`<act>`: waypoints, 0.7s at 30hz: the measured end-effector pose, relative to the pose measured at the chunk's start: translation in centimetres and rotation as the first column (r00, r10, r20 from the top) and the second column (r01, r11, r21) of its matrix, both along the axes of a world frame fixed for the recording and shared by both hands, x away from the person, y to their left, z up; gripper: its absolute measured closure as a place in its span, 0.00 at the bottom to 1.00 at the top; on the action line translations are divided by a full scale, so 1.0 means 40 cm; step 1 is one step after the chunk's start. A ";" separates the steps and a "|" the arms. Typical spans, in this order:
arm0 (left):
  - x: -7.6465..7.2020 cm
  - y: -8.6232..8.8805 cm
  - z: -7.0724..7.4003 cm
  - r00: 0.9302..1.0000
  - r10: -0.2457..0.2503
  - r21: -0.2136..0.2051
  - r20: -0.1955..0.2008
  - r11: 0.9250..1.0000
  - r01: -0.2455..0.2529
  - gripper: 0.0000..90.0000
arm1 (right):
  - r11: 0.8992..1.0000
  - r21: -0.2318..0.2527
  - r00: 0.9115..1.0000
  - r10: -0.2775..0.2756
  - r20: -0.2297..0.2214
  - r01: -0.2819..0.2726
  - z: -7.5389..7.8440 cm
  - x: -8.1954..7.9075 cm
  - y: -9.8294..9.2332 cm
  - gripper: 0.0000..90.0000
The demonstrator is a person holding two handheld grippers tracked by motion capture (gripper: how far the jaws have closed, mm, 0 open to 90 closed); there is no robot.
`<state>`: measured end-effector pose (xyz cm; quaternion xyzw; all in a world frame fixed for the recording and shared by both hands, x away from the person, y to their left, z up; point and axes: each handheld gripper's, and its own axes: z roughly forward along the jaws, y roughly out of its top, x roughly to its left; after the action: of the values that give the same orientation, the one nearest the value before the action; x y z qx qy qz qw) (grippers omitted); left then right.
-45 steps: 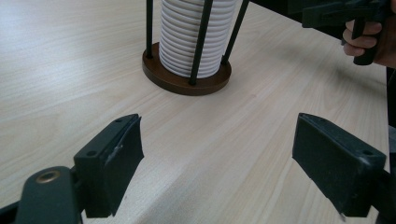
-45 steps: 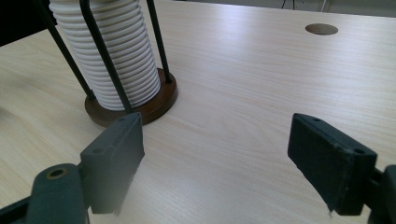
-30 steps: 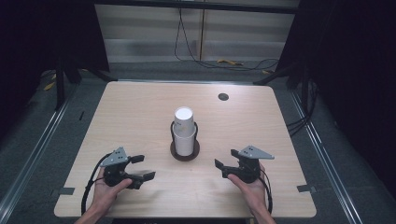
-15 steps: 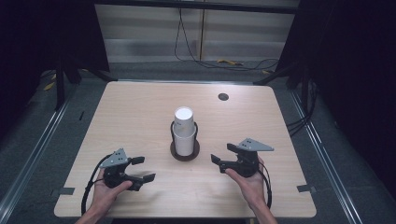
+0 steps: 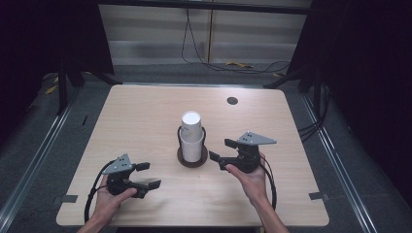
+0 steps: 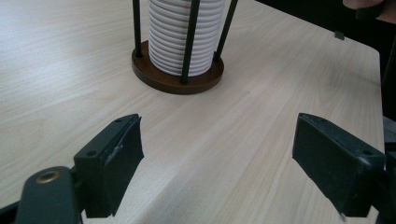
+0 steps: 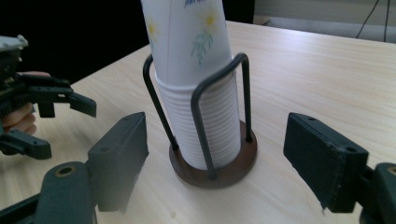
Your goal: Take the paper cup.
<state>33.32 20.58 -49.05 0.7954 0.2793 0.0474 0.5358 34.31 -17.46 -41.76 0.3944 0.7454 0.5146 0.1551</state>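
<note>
Stack of white paper cups [image 5: 191, 136] upright in black wire holder [image 5: 192, 156] on round brown base, mid table [image 5: 145, 116]. Right gripper [image 5: 217, 151] just right of holder, lifted off tabletop, pointing at stack; jaws apart, just been closing a little, nothing between them, not touching cups. Left gripper [image 5: 148, 175] near-left of holder, well apart, jaws wide, empty. Grommet hole [image 5: 232, 101] beyond holder, far right.
</note>
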 end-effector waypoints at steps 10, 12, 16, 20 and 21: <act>0.006 -0.003 0.002 1.000 -0.001 -0.001 -0.005 1.000 0.001 0.18 | 0.999 0.016 0.999 0.045 -0.003 -0.045 0.041 0.043 0.037 0.19; 0.006 -0.004 0.002 1.000 -0.004 0.004 -0.005 1.000 0.004 0.18 | 0.998 0.020 0.999 0.054 0.004 -0.054 0.048 0.056 0.049 0.20; 0.005 -0.003 0.002 1.000 -0.005 0.004 -0.004 1.000 0.005 0.18 | 0.998 0.026 0.998 0.061 0.013 -0.062 0.059 0.068 0.058 0.20; 0.006 -0.004 0.001 1.000 -0.008 0.010 -0.006 1.000 0.008 0.18 | 0.997 0.027 0.997 0.075 0.014 -0.076 0.077 0.092 0.069 0.20; 0.006 -0.004 0.001 1.000 -0.009 0.011 -0.006 1.000 0.009 0.18 | 0.996 0.030 0.997 0.082 0.007 -0.082 0.081 0.105 0.072 0.20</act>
<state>33.58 20.41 -49.03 0.7997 0.2771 0.0443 0.5307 38.49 -14.57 -38.50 0.3644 0.7525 0.5330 0.1298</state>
